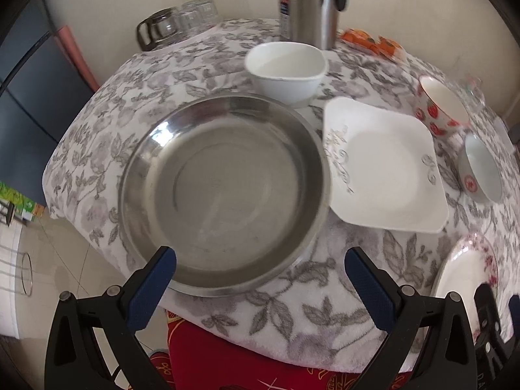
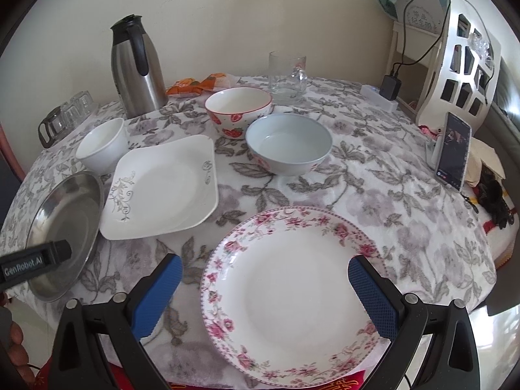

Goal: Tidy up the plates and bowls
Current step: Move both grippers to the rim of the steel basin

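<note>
Right wrist view: nothing stacked yet, steel plate [image 2: 61, 237], square plate [image 2: 162, 191], floral plate [image 2: 289, 295] and three bowls [image 2: 289, 143] all lie separate on the table [image 2: 406, 214], both tongs [image 2: 265, 295] [image 1: 260, 286] wide open, empty.

text: "GenRobot.AI" | on: left gripper [image 2: 35, 261] | view: right wrist

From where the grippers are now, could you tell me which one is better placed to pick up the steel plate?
Left. The left hand-held gripper is open, its fingers flanking the steel plate's near rim. The right hand-held gripper is open over the floral plate.
</note>
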The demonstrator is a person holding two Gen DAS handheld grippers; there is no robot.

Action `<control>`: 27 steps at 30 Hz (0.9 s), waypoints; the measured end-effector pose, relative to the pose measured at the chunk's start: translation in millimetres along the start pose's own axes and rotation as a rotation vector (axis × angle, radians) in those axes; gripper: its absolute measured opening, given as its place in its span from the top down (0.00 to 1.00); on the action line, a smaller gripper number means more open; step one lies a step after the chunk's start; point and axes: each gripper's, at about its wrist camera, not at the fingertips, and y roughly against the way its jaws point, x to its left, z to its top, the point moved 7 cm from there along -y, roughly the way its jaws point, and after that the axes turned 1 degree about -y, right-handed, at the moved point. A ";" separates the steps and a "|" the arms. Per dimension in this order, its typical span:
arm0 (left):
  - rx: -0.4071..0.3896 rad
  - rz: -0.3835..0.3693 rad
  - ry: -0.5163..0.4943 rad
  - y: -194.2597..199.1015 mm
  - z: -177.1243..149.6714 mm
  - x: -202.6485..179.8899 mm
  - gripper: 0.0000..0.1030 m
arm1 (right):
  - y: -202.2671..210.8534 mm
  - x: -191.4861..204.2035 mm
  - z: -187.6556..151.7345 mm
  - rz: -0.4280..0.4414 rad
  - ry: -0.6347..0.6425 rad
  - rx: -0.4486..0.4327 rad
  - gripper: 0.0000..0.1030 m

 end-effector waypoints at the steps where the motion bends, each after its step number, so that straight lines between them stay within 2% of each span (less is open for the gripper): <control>1: -0.007 0.002 0.029 0.0 2.5 8.0 0.00 | -0.7 3.5 -0.4 0.012 -0.002 0.003 0.00; 9: -0.063 0.006 0.239 -3.9 18.4 71.7 0.00 | -5.6 45.4 -3.1 0.146 -0.025 0.015 0.00; 16: -0.106 -0.008 0.350 -12.3 26.4 110.7 0.00 | -15.3 75.8 -1.9 0.246 -0.080 0.025 0.00; 21: -0.173 -0.043 0.427 -16.5 34.5 135.2 0.00 | -26.4 100.7 -5.4 0.343 -0.094 0.079 0.00; 23: -0.175 -0.039 0.435 -21.3 36.8 140.7 0.00 | -28.9 110.3 -6.2 0.358 -0.072 0.087 0.00; 27: -0.120 -0.046 0.436 -35.9 34.7 148.2 0.00 | -37.3 125.9 -6.9 0.390 -0.072 0.121 0.00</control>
